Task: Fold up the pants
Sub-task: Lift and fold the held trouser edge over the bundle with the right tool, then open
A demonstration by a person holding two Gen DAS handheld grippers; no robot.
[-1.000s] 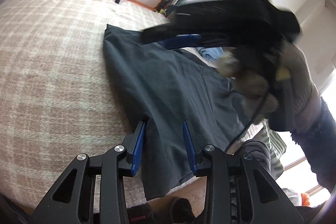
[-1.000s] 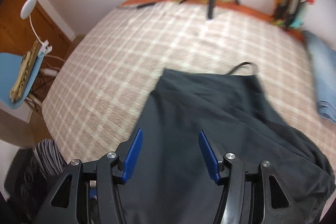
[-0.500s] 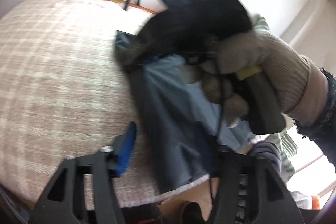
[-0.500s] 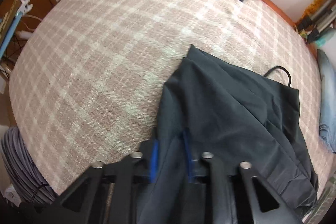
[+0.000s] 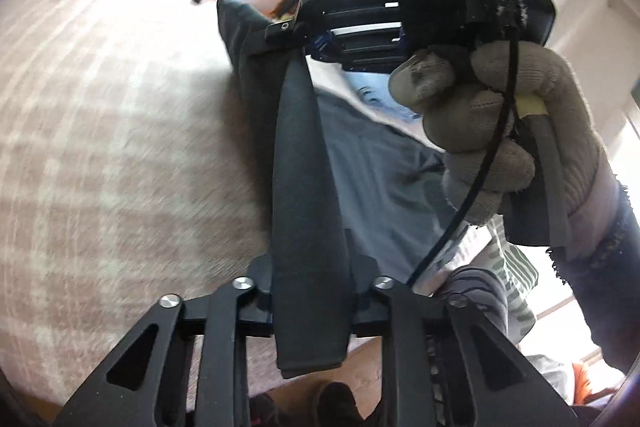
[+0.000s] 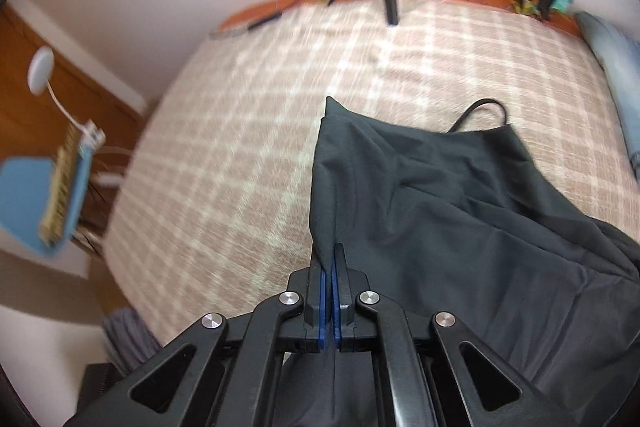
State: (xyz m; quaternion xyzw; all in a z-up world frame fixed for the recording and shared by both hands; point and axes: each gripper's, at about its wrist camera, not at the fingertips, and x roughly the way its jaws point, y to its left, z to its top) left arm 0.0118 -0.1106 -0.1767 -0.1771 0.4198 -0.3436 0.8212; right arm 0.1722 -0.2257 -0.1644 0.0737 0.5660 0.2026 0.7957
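Above the checked bed (image 6: 248,155), both grippers' jaws pinch the dark pants (image 6: 460,211), the left gripper (image 5: 310,301) closing, the right gripper (image 6: 329,277) clamped, stretching one edge taut for folding.

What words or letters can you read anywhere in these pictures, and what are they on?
"DAS": pale letters on the black body of the right gripper, seen from the left wrist camera.
The white strips lower on that body carry no letters I can make out.
No readable text in the right wrist view: none on the pants or plaid bedspread.
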